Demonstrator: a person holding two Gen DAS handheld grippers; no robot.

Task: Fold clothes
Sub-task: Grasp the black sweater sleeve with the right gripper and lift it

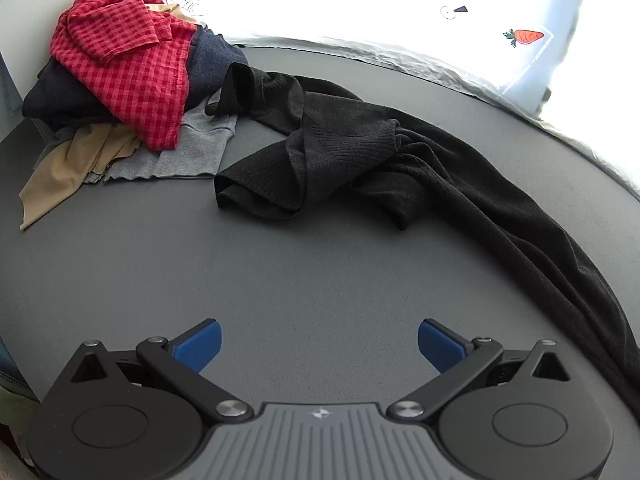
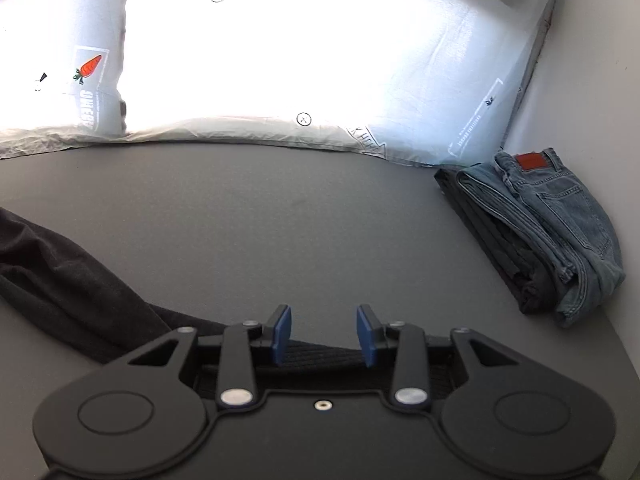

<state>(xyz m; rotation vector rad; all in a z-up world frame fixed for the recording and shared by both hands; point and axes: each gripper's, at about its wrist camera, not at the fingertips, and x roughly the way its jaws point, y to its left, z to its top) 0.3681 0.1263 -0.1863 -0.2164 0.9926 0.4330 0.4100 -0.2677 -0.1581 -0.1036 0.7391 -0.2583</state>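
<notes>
A black knit garment (image 1: 400,160) lies crumpled across the grey table, stretching from the middle to the right edge. My left gripper (image 1: 319,346) is wide open and empty over bare table in front of it. In the right wrist view the same black garment (image 2: 60,280) runs in from the left, and its ribbed hem (image 2: 324,354) lies between and under the blue pads (image 2: 282,334) of my right gripper (image 2: 325,334). The right jaws stand partly open with a clear gap, not pinching the cloth.
A pile of unfolded clothes, with a red checked shirt (image 1: 128,68) on top of navy, grey (image 1: 192,152) and tan (image 1: 72,164) pieces, sits at the far left. Folded jeans (image 2: 560,228) on a dark folded garment lie at the right by the wall. White plastic sheeting (image 2: 320,60) borders the table's far edge.
</notes>
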